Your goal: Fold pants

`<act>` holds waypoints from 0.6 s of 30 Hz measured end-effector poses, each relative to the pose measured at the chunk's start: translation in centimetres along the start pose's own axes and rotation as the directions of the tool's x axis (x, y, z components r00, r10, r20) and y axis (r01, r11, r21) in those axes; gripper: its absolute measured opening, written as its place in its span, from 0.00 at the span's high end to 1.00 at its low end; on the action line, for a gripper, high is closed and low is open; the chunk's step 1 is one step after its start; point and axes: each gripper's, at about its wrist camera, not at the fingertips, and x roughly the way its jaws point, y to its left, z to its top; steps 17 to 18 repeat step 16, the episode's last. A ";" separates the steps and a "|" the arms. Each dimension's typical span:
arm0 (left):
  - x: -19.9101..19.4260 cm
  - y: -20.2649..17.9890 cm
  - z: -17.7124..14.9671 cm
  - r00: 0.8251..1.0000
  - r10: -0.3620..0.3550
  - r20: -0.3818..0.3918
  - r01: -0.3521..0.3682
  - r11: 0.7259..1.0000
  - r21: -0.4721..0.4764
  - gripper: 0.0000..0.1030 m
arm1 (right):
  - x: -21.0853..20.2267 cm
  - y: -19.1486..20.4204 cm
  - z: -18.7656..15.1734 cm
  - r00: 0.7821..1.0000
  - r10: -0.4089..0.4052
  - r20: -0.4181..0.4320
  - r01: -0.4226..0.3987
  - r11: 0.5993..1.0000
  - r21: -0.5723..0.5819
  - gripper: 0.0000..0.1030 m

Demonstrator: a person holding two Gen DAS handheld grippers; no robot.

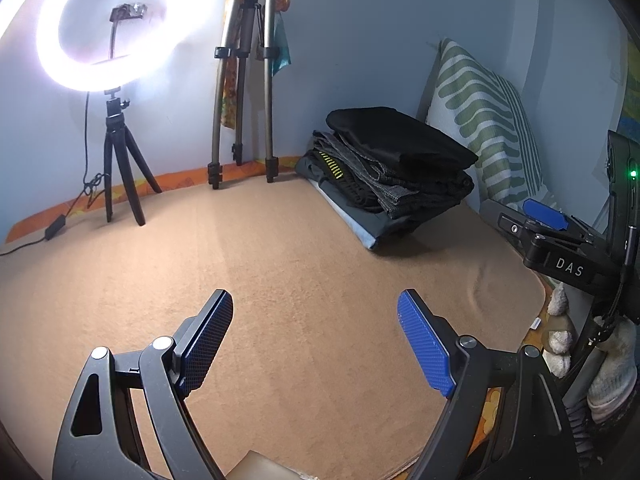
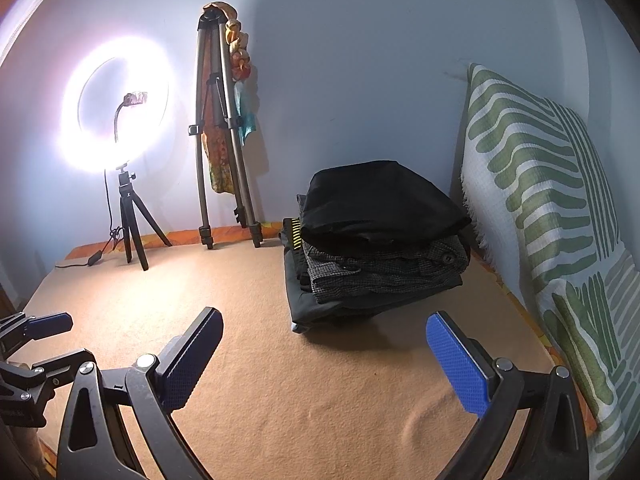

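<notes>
A stack of folded pants lies at the far right of the tan blanket, with a black pair on top and grey checked ones below; it also shows in the right wrist view. My left gripper is open and empty, held above the blanket well short of the stack. My right gripper is open and empty, close in front of the stack. The right gripper's body shows at the right edge of the left wrist view. The left gripper's blue pad shows at the left edge of the right wrist view.
A lit ring light on a small black tripod stands at the back left, its cable trailing on the blanket. A taller tripod leans on the wall. A green-and-white striped pillow stands along the right side.
</notes>
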 end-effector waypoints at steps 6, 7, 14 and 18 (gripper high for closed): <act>-0.2 -0.1 -0.1 1.000 0.023 0.010 -0.023 1.000 0.012 0.18 | 0.1 0.1 0.0 1.000 0.005 -0.002 -0.005 1.000 -0.007 0.00; -0.2 -0.1 -0.1 0.999 0.028 0.015 -0.028 1.000 0.010 0.18 | 0.2 0.1 -0.1 1.000 0.006 -0.004 -0.006 1.000 -0.008 0.00; -0.3 0.5 0.0 0.999 0.040 0.026 -0.039 0.999 -0.015 0.18 | 0.2 0.4 -0.1 1.000 0.009 -0.007 -0.009 1.000 -0.014 0.00; -0.3 0.5 0.0 0.999 0.045 0.019 -0.045 0.999 -0.015 0.18 | 0.2 0.4 -0.1 1.000 0.010 -0.009 -0.011 1.000 -0.014 0.00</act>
